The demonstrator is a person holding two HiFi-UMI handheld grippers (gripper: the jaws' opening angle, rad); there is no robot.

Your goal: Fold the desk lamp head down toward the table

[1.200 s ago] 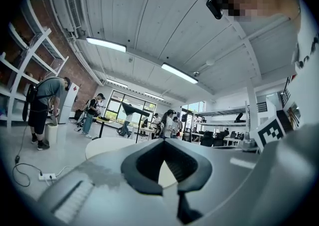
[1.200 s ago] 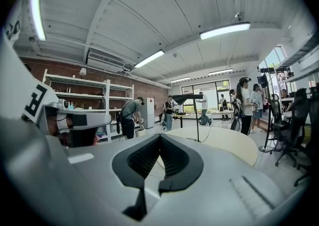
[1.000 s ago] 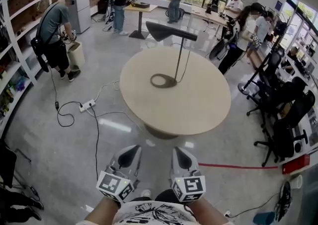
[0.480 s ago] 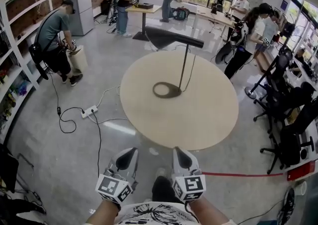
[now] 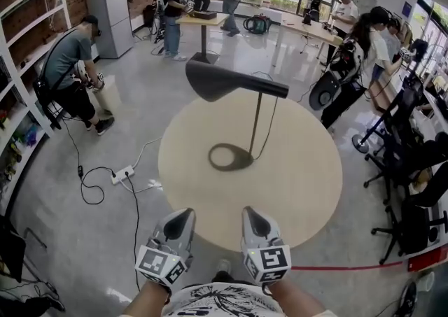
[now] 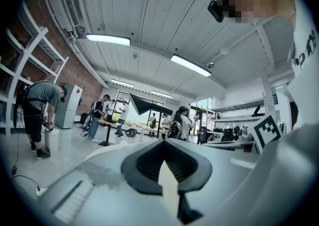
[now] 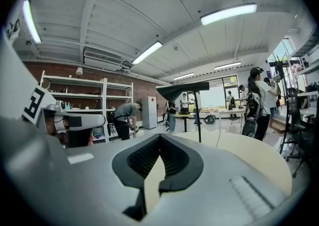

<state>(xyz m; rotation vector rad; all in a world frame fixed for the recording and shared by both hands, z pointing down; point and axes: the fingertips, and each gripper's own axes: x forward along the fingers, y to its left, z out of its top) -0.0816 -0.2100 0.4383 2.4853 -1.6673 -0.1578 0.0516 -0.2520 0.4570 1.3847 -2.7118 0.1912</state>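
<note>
The lamp (image 5: 259,109) stands near the middle of the round bench (image 5: 308,182). By the look of it none of the fold is done: its head (image 5: 227,82) sits level atop the stem (image 5: 253,134), untouched, so the whole job remains. The head is a dark, flattened cone tapering to a slim arm. The thin stem drops to a flat ring base (image 5: 229,157), with a cord (image 5: 270,130) hanging alongside. Well apart from it, close to the person (image 5: 217,301), the left hand-held gripper (image 5: 185,213) and right hand-held gripper (image 5: 250,212) are both pressed together on nothing.
</note>
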